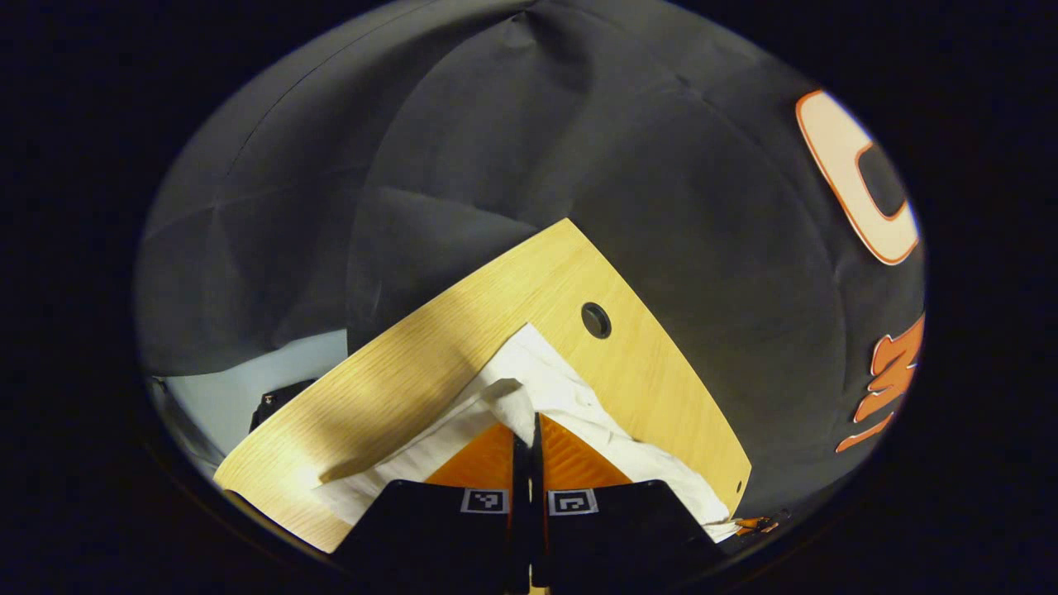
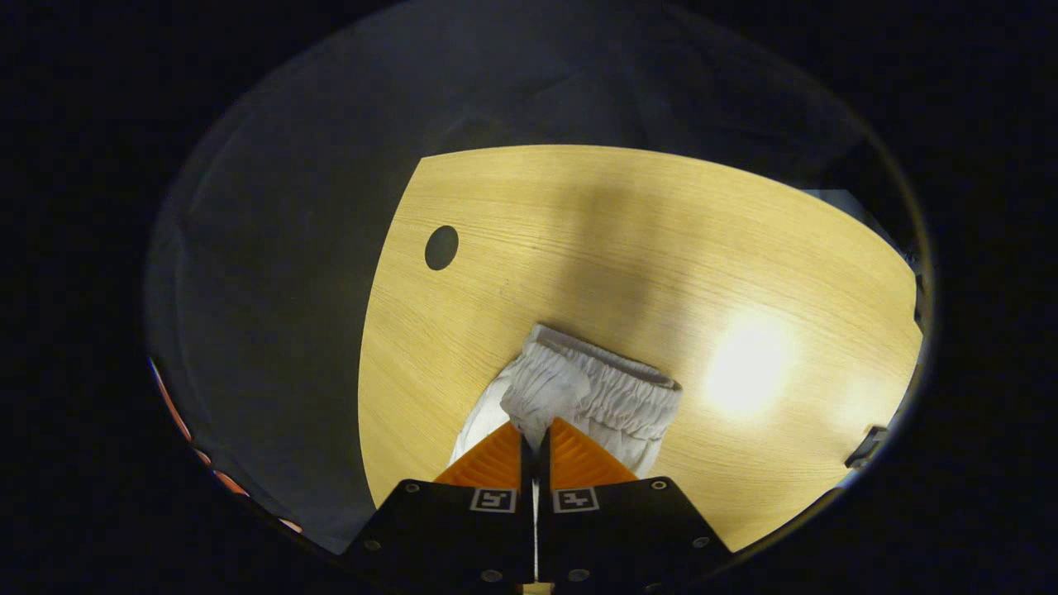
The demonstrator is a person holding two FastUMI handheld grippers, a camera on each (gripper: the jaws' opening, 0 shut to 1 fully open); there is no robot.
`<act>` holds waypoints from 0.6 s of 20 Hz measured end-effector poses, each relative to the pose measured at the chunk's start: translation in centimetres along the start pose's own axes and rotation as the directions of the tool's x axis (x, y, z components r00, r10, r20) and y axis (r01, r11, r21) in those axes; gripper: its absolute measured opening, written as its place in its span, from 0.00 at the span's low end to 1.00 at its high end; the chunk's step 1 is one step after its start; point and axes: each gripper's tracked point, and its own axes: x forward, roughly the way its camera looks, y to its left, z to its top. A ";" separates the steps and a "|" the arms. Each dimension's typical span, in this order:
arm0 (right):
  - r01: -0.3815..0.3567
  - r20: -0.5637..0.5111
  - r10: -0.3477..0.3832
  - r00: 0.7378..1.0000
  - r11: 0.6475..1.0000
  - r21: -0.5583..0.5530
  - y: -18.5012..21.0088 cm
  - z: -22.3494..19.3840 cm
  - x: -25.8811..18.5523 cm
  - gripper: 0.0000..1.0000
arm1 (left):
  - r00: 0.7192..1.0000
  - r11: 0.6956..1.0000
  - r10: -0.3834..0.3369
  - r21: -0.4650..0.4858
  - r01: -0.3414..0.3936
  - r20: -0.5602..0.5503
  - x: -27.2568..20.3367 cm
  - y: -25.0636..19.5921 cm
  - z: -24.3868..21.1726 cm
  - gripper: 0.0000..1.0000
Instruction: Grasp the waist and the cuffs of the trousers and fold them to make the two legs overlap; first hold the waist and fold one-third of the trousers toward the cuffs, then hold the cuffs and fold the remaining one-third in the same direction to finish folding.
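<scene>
On the wooden table point(image 2: 628, 248) lie the white trousers point(image 2: 579, 397), and we hold them at both ends. We find the right gripper point(image 2: 536, 434) pinching the gathered elastic waist point(image 2: 612, 376), its fingers pressed together on a bunch of fabric drawn up off the board. The left gripper point(image 1: 534, 426) likewise pinches a fold of white cloth; we take this to be the cuff end, though no hem is plainly visible. We judge the first step to be in hand: waist and cuffs are grasped, and the legs are being laid over one another or have just been. Whether they already overlap cleanly we cannot tell. The next move, in our judgement, calls for keeping both pinches firm and carrying the waist toward the cuffs for the first third. The right gripper view gives the waistband and a broad stretch of bare table; the left gripper view gives the flat cloth running toward the table corner, beside a round hole point(image 1: 596, 320), with the booth's dark wall point(image 1: 512, 149) behind.
</scene>
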 end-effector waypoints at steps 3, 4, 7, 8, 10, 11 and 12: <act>-0.128 -0.020 0.130 0.991 0.989 0.073 2.9 0.4 0.5 0.03 | 0.999 0.998 -0.032 -0.060 0.032 0.006 0.9 -0.3 0.2 0.08; -0.190 -0.021 0.192 0.981 0.978 0.086 4.3 0.5 0.3 0.08 | 0.999 0.996 -0.044 -0.078 0.046 0.032 0.6 -0.9 0.6 0.02; -0.300 0.027 0.300 0.954 0.953 0.030 6.1 1.3 -0.7 0.34 | 0.995 0.984 -0.063 -0.164 0.074 0.076 -0.2 -2.3 1.5 0.59; -0.309 0.034 0.309 0.950 0.951 -0.013 5.5 1.4 -1.1 0.58 | 0.992 0.982 -0.068 -0.171 0.086 0.107 -0.4 -2.8 2.2 0.75; -0.247 0.061 0.254 0.965 0.963 -0.105 3.9 1.7 -1.6 0.63 | 0.997 0.999 -0.012 -0.042 0.015 0.080 -1.2 -2.3 2.1 0.84; -0.205 0.086 0.220 0.972 0.966 -0.161 2.4 2.3 -1.8 0.76 | 0.998 0.999 0.021 0.040 -0.023 0.056 -1.2 -2.3 1.5 0.92; -0.171 0.115 0.198 0.973 0.962 -0.213 1.3 3.0 -2.1 0.80 | 0.998 0.993 0.034 0.108 -0.039 0.049 -1.3 -2.7 1.3 1.00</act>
